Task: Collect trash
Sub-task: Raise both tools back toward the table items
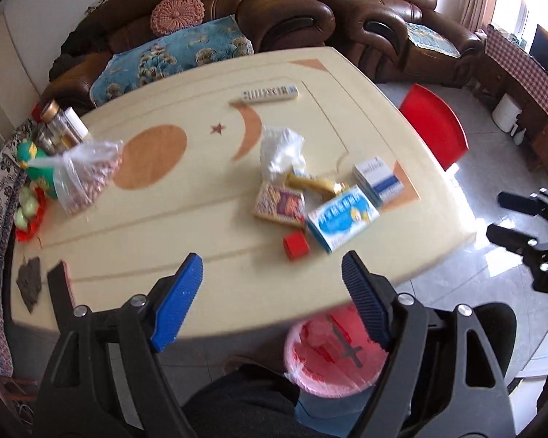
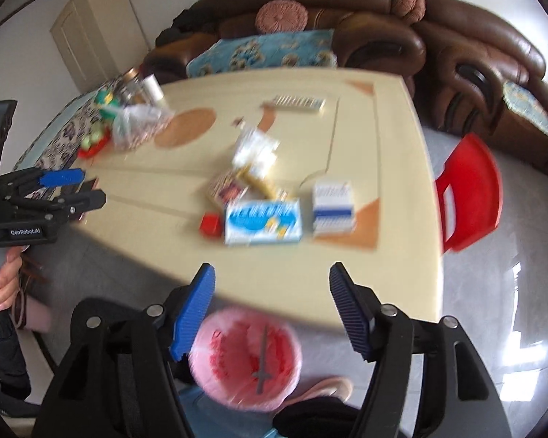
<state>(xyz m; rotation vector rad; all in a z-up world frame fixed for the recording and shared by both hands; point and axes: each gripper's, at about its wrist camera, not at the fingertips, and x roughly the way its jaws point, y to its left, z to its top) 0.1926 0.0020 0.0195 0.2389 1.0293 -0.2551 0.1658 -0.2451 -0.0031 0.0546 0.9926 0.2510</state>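
Trash (image 1: 332,204), mostly boxes, lies clustered on the counter (image 1: 186,226), just above the pink-lined bin (image 1: 332,357), so dropping is short; we hold left gripper (image 1: 272,292) and right gripper (image 2: 270,294) fingers wide, empty.

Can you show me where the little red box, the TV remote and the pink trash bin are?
Red box (image 1: 295,245): left wrist view, its top face.
TV remote (image 1: 269,93): left wrist view, middle of its keypad.
Pink trash bin (image 2: 215,354): right wrist view, pink liner inside its left wall.

Both wrist cams high, angled down, share table (image 1: 201,226).
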